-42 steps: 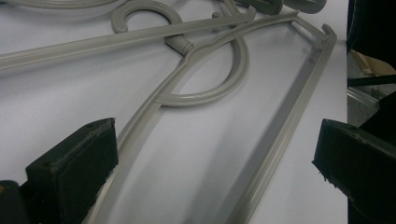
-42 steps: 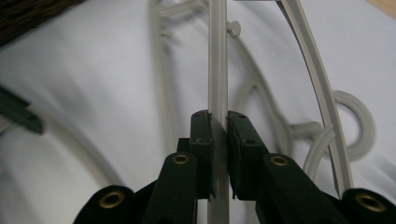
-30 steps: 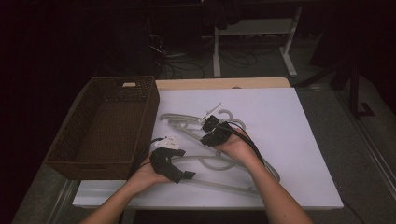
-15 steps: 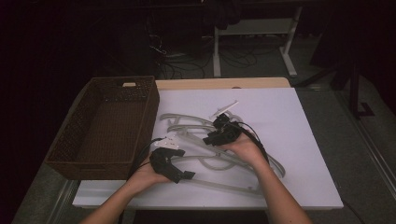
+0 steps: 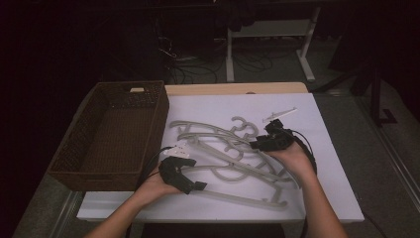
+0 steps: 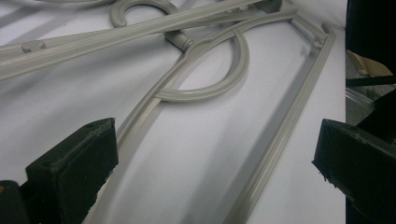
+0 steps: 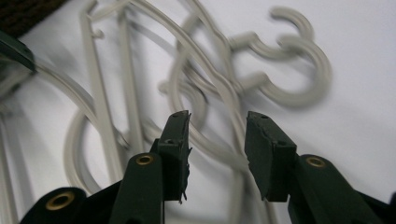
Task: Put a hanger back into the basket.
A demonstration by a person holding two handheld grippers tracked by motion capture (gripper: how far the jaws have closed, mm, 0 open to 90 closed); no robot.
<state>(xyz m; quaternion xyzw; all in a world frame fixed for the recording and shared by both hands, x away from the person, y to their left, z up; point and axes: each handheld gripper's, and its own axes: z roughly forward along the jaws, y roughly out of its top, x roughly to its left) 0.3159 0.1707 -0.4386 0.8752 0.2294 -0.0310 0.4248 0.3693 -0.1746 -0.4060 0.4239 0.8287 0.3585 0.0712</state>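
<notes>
Several grey plastic hangers [image 5: 225, 148] lie tangled in a heap on the white tabletop [image 5: 327, 148]. My left gripper [image 5: 190, 173] rests at the heap's near left side. Its jaws stand wide open [image 6: 215, 163], and a hanger's arm and bottom bar [image 6: 275, 140] lie on the table between them, untouched. My right gripper [image 5: 257, 144] is at the heap's right side, pointing left at the hooks [image 5: 242, 126]. Its jaws [image 7: 217, 126] have just been opening. A hanger arm [image 7: 219, 93] runs under the gap and the pads do not press on it.
A dark wicker basket [image 5: 81, 144] stands at the table's left, close to my left hand. A bare strip of wooden table edge [image 5: 233, 88] runs along the back. Beyond it are dark floor, cables and a white desk frame [image 5: 307, 59].
My right gripper has slid to the right, from over the heap's middle to its right side, and its jaws have spread apart. The left hand has stayed put.
</notes>
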